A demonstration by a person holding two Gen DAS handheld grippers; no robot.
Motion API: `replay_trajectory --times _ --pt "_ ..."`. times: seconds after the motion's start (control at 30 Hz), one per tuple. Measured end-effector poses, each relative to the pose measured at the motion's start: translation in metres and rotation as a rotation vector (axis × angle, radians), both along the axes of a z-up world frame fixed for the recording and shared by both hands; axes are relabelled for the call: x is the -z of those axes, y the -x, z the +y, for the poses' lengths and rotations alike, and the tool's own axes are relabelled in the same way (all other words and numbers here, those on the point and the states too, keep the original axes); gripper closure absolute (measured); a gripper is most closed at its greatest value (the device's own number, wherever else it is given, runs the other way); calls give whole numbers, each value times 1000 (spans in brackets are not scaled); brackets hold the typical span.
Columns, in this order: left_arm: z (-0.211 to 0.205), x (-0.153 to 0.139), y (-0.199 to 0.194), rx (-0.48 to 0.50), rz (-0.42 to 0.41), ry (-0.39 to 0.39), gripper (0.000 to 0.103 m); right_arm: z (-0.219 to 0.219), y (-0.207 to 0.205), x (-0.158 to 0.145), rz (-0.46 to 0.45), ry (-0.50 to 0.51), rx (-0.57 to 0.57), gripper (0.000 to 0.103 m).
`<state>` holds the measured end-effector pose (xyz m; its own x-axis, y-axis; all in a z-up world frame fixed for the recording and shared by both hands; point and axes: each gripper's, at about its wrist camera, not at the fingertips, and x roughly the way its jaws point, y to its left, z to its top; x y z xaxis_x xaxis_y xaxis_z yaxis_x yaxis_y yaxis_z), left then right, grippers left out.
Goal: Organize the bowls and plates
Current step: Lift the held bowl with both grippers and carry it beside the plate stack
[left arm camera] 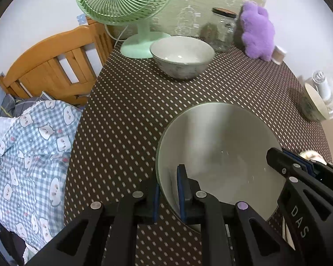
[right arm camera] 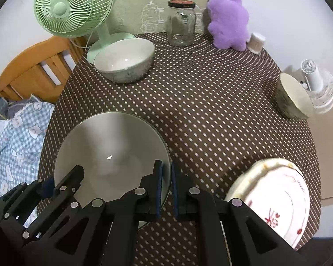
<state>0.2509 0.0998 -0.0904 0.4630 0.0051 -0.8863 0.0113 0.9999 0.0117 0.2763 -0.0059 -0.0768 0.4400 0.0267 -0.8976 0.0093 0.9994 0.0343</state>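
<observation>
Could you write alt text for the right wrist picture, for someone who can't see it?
Two black tools, the right tool and left tool, grip opposite rims of a large grey bowl above a brown dotted tablecloth. Behind stand a smaller bowl, green fan, glass jar and purple plush toy; a patterned plate lies right.

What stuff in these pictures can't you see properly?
- Patterned plate, right wrist view: blurred and partly behind the right tool, so its red picture is unreadable.
- Large grey bowl, left wrist view: near rim covered by the left tool.
- Tilted bowl at the table's far edge: blurred; its inside faces away.
- Glass jar: too small and see-through to tell whether anything is inside.
</observation>
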Motion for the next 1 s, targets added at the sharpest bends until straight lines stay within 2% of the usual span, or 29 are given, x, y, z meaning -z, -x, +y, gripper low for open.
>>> replay_trajectory --times 0.33,0.8,1.0 --pt "-17 17 42 2 57 28 92 -26 49 17 29 -15 20 92" --pt "-35 18 66 49 54 71 91 -43 77 19 38 12 66 92" --pt "-43 23 67 65 80 32 91 -46 81 21 51 -6 78 92"
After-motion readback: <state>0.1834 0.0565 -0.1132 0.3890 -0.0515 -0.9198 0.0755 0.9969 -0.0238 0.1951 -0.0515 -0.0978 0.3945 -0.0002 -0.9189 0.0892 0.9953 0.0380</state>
